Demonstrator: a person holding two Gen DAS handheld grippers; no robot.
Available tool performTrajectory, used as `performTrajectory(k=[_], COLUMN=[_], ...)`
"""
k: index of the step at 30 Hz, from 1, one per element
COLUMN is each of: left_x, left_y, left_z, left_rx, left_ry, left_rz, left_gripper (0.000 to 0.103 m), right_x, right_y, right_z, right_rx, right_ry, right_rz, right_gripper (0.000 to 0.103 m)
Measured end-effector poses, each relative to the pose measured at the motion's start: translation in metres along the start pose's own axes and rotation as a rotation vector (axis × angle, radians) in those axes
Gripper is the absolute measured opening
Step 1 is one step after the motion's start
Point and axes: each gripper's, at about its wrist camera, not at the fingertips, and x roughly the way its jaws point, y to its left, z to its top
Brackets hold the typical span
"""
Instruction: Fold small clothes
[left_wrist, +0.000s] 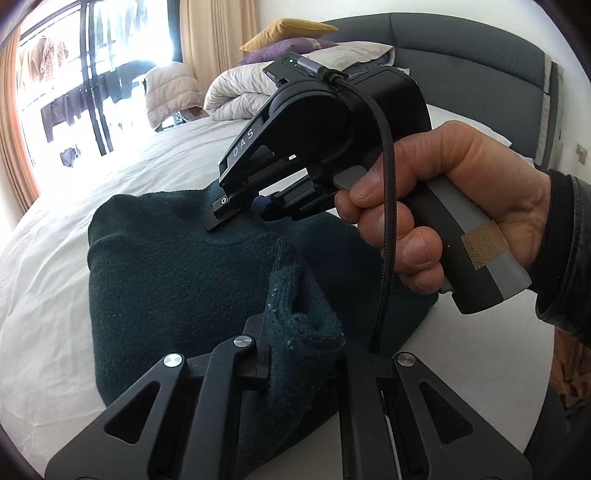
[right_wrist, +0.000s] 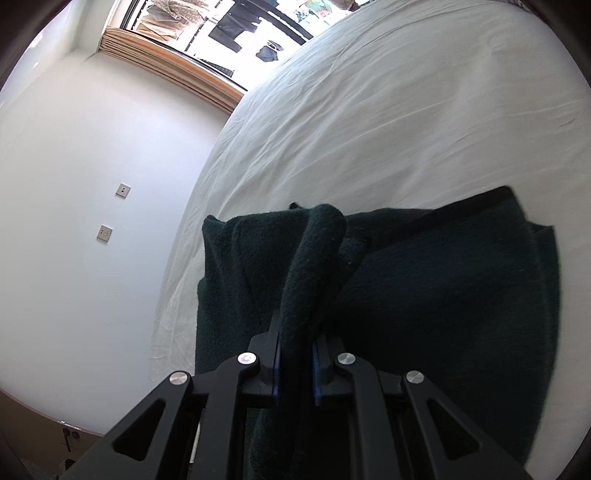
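A dark green knit garment (left_wrist: 166, 280) lies partly folded on the white bed sheet (left_wrist: 66, 236). My left gripper (left_wrist: 299, 332) is shut on a ribbed edge of the garment and holds it raised. My right gripper (left_wrist: 243, 218), held in a hand, is at the garment's far edge and shut on a fold of it. In the right wrist view my right gripper (right_wrist: 295, 354) pinches a rolled fold of the garment (right_wrist: 443, 295) between its blue pads (right_wrist: 276, 373).
A rolled duvet (left_wrist: 240, 96) and purple and yellow pillows (left_wrist: 288, 44) lie at the grey headboard (left_wrist: 461, 44). A window (left_wrist: 74, 74) is at the left. A white wall with two switch plates (right_wrist: 122, 190) lies beyond the bed's edge.
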Motion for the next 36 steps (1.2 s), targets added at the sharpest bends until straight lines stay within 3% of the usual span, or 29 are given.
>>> performTrajectory(k=[9,24,29,33,35,36], left_x=[0.029,0.034,0.043,0.023,0.001,-0.012], left_y=[-0.032,-0.040,-0.033,-0.020,-0.010,-0.004], left_z=[0.014,0.009,0.003,-0.007,-0.018,-0.024], left_rx=[0.029,0.034,-0.004,-0.033,-0.059,-0.068], left_ry=[0.022,0.025,0.061,0.072,0.070,0.053], left_rz=[-0.065,-0.078,-0.100,-0.157,-0.193,-0.209], left_gripper=[0.008,0.008,0.011,0.025,0.043,0.065], right_x=[-0.036,-0.046,-0.033,-0.033,-0.039,-0.045], right_y=[-0.037,-0.056,-0.066,-0.076,-0.079,-0.078], right_z=[0.003,0.003,-0.001,-0.010,-0.013,-0.015], right_rx=[-0.025,-0.016,0.021,0.063,0.096,0.102], right_ry=[-0.030,-0.031,-0.025,-0.054,-0.074,-0.087], right_rz=[-0.119,-0.164,-0.179,-0.141,-0.122,-0.127], right_gripper=[0.012,0.012,0.012,0.015,0.020,0.023])
